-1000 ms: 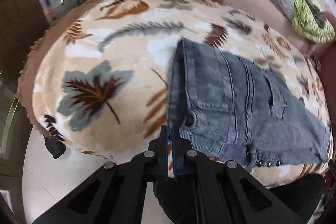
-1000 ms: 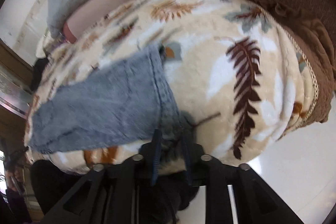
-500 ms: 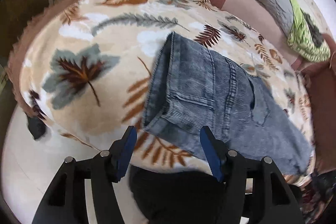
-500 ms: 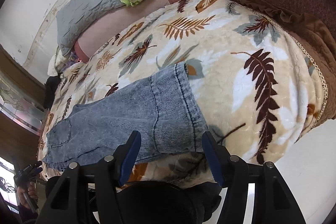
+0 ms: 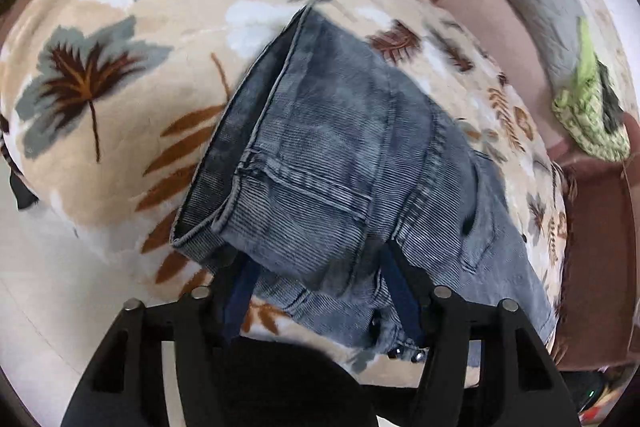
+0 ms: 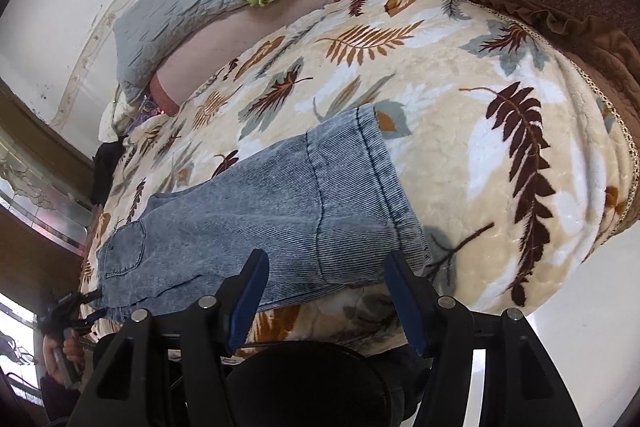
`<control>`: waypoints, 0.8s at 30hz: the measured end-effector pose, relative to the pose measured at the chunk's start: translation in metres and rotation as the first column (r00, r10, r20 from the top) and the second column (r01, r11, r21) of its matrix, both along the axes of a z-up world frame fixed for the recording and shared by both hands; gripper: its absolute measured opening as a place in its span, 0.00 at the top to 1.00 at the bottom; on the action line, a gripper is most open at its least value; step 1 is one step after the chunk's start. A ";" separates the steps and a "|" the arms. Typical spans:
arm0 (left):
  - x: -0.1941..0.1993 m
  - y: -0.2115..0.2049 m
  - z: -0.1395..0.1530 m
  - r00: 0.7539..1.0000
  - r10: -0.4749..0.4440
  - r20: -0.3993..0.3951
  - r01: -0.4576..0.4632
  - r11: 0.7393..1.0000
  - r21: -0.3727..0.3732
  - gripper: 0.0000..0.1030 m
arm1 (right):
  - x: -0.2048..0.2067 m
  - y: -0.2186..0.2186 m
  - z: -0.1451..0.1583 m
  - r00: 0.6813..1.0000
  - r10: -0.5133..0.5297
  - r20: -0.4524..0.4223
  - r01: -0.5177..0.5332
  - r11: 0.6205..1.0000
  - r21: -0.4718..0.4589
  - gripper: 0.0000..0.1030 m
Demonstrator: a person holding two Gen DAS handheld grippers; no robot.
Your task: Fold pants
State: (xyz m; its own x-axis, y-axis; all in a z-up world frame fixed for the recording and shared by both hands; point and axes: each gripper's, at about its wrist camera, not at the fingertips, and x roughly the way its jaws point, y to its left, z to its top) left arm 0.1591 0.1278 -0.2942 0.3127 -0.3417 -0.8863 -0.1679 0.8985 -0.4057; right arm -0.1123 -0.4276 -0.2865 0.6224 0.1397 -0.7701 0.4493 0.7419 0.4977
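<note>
Faded grey-blue denim jeans [image 5: 360, 163], folded into a short stack, lie on a leaf-print fleece blanket [image 5: 120, 131] near the bed's front edge. The left gripper [image 5: 320, 291] is closing around the waistband corner, fabric between its jaws; it may catch only the top layer and skew the fold. The right gripper [image 6: 324, 291] hovers half open above the hem end, holding nothing.

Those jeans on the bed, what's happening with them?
A person with a gripper in each hand is folding the grey-blue jeans on a leaf-print blanket. The left gripper is closing around the folded waist end. The right gripper is open near the hem, gripping nothing.
</note>
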 end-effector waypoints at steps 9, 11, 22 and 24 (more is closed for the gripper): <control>-0.011 0.001 0.013 0.998 0.001 0.060 0.001 1.000 -0.027 0.90 | -0.003 -0.004 -0.001 0.999 -0.016 0.039 0.015 0.999 0.035 0.38; -0.016 0.002 0.024 0.996 -0.014 0.091 0.017 0.999 -0.031 0.90 | -0.004 -0.005 -0.001 0.998 -0.018 0.052 0.016 0.999 0.046 0.38; -0.024 0.020 0.019 0.997 -0.070 0.019 0.068 0.994 0.081 0.89 | -0.002 -0.019 -0.007 0.996 -0.066 0.059 0.062 0.996 0.070 0.38; -0.026 0.012 0.012 0.996 -0.085 0.015 0.083 0.988 0.127 0.88 | 0.009 -0.019 -0.003 0.997 -0.053 0.053 0.051 0.998 0.026 0.38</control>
